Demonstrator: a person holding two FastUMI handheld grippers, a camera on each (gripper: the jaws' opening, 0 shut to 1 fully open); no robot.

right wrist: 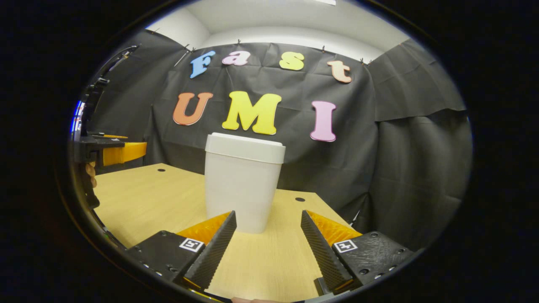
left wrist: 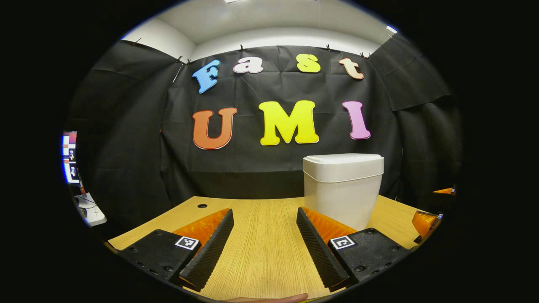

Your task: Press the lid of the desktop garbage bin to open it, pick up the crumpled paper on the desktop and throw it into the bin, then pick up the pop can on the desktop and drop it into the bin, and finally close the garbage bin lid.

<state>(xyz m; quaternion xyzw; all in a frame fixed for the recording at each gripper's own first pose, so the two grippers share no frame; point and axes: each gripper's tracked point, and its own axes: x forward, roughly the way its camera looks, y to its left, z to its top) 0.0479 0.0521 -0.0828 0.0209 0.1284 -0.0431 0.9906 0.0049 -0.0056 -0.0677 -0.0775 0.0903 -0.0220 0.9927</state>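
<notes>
Bin lidded, both grippers empty

Left gripper view: left gripper fingers spread apart over the bench, holding nothing; white bin upright ahead-right, lid down.

Right gripper view: right gripper spread, empty; bin just ahead, left gripper far left.

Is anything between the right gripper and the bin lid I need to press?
Nothing visible. The right gripper, jaws open, faces the white plastic desktop bin over bare light wooden tabletop; its closed white lid sits unobstructed on top.
</notes>
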